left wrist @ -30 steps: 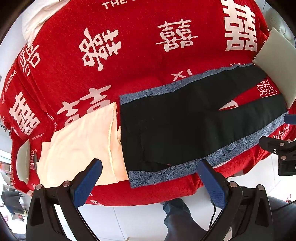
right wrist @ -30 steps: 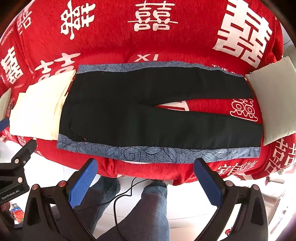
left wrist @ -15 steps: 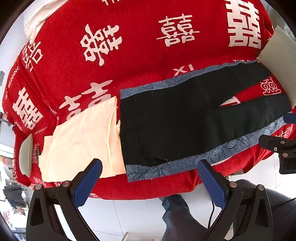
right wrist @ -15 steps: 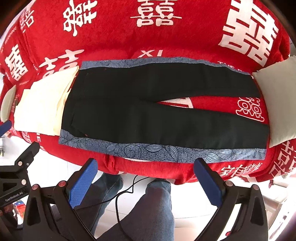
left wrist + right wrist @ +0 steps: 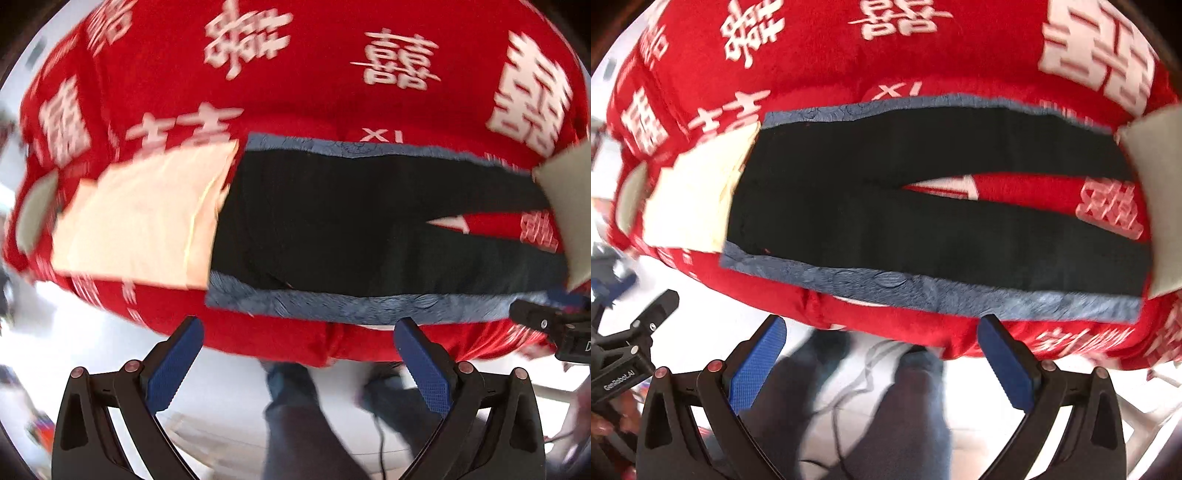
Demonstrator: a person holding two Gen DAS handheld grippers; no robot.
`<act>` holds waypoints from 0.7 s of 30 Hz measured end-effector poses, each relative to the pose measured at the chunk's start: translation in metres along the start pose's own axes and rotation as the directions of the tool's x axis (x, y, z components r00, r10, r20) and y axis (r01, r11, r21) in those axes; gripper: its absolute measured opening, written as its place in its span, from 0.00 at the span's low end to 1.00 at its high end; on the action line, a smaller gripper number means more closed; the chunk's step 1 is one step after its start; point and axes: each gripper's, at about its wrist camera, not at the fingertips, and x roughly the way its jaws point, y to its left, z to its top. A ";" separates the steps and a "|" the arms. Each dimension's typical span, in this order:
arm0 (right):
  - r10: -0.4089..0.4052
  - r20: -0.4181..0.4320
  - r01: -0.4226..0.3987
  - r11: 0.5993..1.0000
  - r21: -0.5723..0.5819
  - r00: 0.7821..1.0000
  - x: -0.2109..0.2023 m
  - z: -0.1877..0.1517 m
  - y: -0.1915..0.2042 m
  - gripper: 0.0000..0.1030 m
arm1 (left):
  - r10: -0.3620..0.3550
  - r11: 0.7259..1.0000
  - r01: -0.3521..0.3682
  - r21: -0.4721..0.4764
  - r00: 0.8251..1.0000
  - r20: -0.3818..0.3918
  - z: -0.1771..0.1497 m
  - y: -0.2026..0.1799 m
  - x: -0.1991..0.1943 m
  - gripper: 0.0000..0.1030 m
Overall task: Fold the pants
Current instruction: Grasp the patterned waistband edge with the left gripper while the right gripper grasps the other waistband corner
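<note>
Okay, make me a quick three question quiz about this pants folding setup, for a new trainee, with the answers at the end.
1. True or false: the black pants lie flat with both legs spread apart.
2. Multiple choice: what lies at the waist end of the pants? A) a folded cream cloth B) a shoe C) a basket
3. Short answer: how do the jaws of the left gripper and right gripper stand, and do they hold anything?

Key
1. True; red blanket shows between the legs.
2. A
3. Both open, holding nothing, in front of the pants' near edge.
</note>
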 end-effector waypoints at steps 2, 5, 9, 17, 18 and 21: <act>0.098 -0.013 -0.097 0.992 0.083 0.995 0.006 -0.002 -0.014 1.00 | -0.004 0.998 0.003 -0.063 1.000 -0.011 -0.004 0.011 0.006 1.00; 0.243 -0.028 -0.231 0.948 0.217 0.970 0.024 -0.011 -0.031 1.00 | -0.027 0.991 0.021 -0.129 0.998 -0.050 -0.008 0.029 0.027 1.00; 0.340 -0.027 -0.314 0.895 0.317 0.940 0.063 -0.027 -0.034 1.00 | -0.126 0.964 0.098 -0.246 0.987 -0.102 -0.016 0.057 0.069 1.00; 0.569 0.064 -0.526 0.703 0.478 0.820 0.185 -0.050 -0.019 0.98 | -0.291 0.896 0.228 -0.381 0.950 -0.115 -0.042 0.087 0.177 0.99; 0.580 0.082 -0.542 0.690 0.479 0.810 0.196 -0.050 -0.018 0.97 | -0.306 0.890 0.242 -0.387 0.946 -0.112 -0.044 0.087 0.186 0.95; 0.608 0.128 -0.586 0.656 0.475 0.784 0.227 -0.049 -0.015 0.95 | -0.354 0.869 0.286 -0.404 0.930 -0.102 -0.048 0.092 0.218 0.93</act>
